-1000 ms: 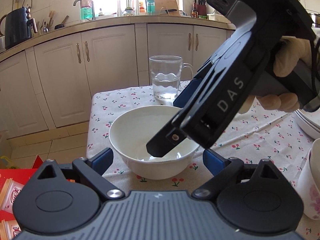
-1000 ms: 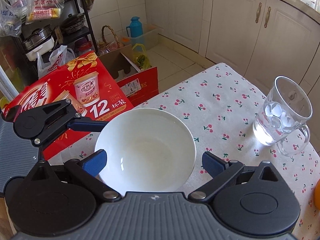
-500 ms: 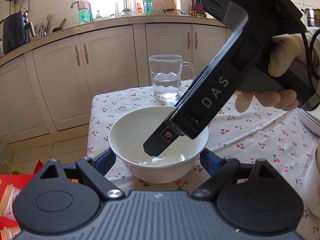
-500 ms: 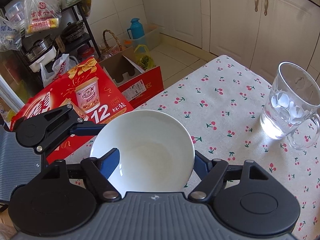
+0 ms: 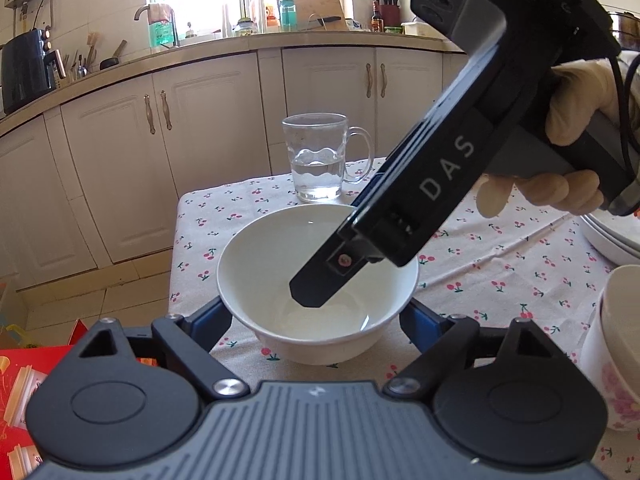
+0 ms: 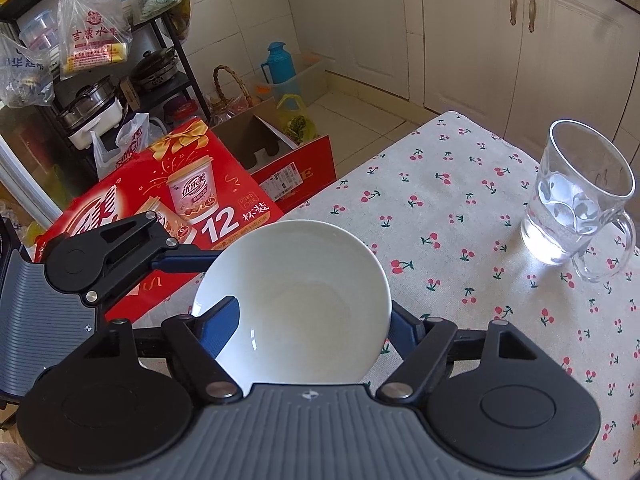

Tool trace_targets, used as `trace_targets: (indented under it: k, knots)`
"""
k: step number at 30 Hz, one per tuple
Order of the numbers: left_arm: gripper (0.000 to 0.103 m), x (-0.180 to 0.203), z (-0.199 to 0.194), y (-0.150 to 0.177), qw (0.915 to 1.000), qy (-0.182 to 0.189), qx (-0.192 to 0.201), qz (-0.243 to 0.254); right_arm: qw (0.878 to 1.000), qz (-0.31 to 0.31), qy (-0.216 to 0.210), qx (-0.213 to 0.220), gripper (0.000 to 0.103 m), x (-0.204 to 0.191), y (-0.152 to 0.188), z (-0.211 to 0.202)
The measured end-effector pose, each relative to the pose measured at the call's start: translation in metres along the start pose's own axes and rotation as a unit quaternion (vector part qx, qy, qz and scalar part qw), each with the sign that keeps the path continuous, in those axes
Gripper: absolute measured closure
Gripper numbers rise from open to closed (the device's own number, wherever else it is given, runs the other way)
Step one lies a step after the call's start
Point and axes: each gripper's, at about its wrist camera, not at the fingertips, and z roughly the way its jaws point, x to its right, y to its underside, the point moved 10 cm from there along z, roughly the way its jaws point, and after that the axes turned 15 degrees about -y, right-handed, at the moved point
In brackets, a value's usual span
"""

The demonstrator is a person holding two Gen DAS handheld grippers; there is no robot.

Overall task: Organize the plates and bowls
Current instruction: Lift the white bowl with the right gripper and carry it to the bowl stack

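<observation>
A white bowl point(image 5: 280, 280) point(image 6: 320, 280) stands on the cherry-print tablecloth near the table's corner. My left gripper point(image 5: 316, 314) is shut on it, with a blue finger pressed against each outer side. My right gripper point(image 6: 314, 308) comes down from the upper right in the left wrist view. One of its fingers point(image 5: 316, 292) reaches inside the bowl. The other finger point(image 6: 400, 330) sits outside the rim, so the bowl's wall is clamped between them. A gloved hand point(image 5: 568, 120) holds the right gripper.
A glass mug point(image 5: 320, 164) point(image 6: 576, 216) partly filled with water stands behind the bowl. Stacked white plates point(image 5: 612, 240) and a flowered cup point(image 5: 616, 360) sit at the right. The table's edge point(image 6: 320, 200) drops to a red carton point(image 6: 160, 200) on the floor.
Both grippers have closed on the bowl. The left fingers came in against its sides, and the right jaws narrowed with one finger inside the bowl.
</observation>
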Motion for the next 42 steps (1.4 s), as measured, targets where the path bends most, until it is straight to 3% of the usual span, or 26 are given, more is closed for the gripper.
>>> trace_targets:
  k: [9,25,32,42]
  knots:
    - [0.013,0.018,-0.054,-0.013,0.9996,0.011,0.02,0.018,1.0,-0.008,0.002,0.009,0.021,-0.034,0.02,-0.035]
    - [0.013,0.068,-0.139,-0.016,0.9978,0.042,0.035,0.036,0.999,-0.022,0.016,0.026,0.021,-0.103,0.084,-0.102]
    - [0.013,0.093,-0.155,-0.014,0.9965,0.061,0.038,0.043,0.999,-0.018,0.026,0.033,0.021,-0.113,0.115,-0.124]
    - [0.013,0.127,-0.149,-0.008,0.994,0.095,0.024,0.049,0.998,0.007,0.043,0.047,0.021,-0.104,0.146,-0.145]
